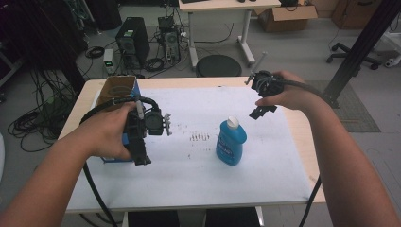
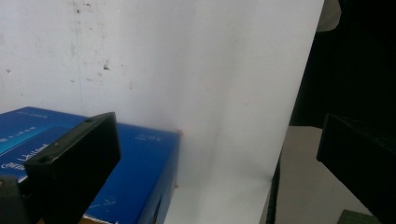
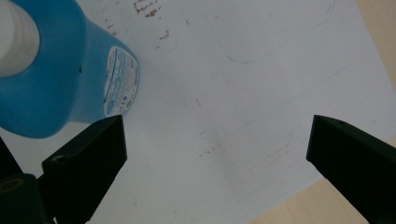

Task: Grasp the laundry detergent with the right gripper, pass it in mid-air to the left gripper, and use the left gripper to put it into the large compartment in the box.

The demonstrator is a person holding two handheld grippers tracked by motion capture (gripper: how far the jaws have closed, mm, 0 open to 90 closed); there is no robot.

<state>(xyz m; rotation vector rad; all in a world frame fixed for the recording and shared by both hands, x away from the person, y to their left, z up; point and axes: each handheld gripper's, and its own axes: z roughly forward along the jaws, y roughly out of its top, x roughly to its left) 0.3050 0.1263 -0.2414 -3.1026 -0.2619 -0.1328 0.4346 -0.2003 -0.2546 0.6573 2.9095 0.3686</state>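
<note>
Step in hand, as judged: approach, before any grasp. Nothing is held by either pair of tongs.

A blue bottle with a white cap is seen standing upright on the white sheet that covers the surface, a little right of centre and apart from everything else. A blue box, open at the top, is seen at the left edge of the sheet.

Right tongs: held above the sheet, behind and to the right of the bottle, angled down toward it. In the right gripper view the jaws are spread wide with bare sheet between them; the bottle lies up and to the left of the left jaw, outside the gap. No contact is seen.

Left tongs: held over the near end of the box. In the left gripper view the jaws are spread wide, empty, with the box beneath the left jaw and sheet beyond.

Next move, as judged: the right tongs would have to be shifted toward the bottle until its body sits squarely between the jaws, then lowered to label height before closing. The body is broad and smooth, so an off-centre pinch could tip it or let it slip. Whether the box is the intended destination cannot be told.
</note>
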